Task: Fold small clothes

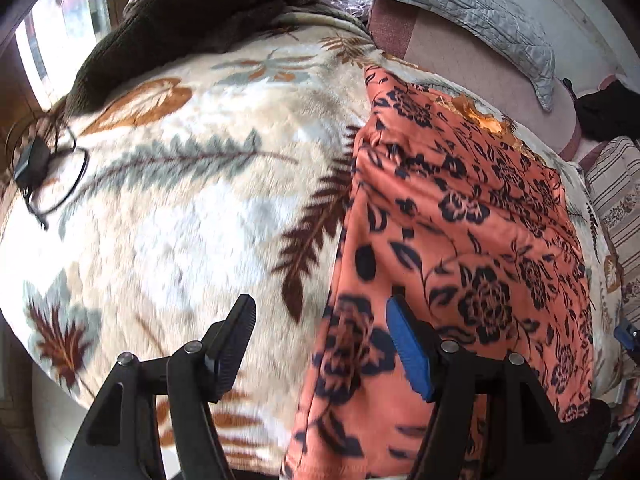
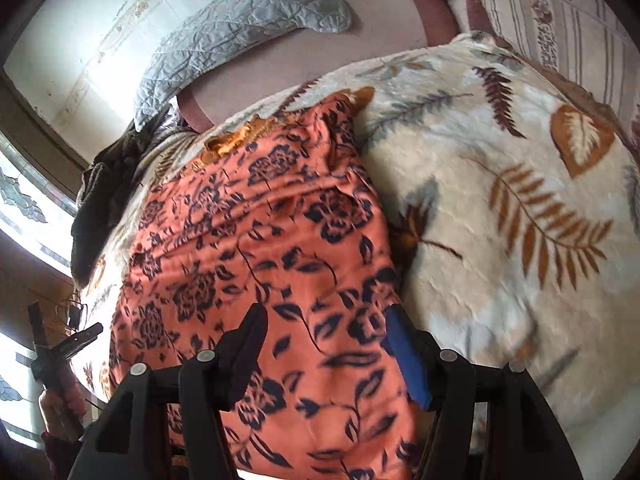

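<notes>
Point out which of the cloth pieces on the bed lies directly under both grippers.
The orange garment with dark flowers. Unlike the dark brown fleece and the grey quilted cover at the bed's far end, it is spread flat on the leaf-print blanket.

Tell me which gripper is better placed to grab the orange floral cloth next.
Probably right: the right gripper hangs open directly over the orange floral cloth, while the left gripper straddles its edge, one finger over the blanket.
</notes>
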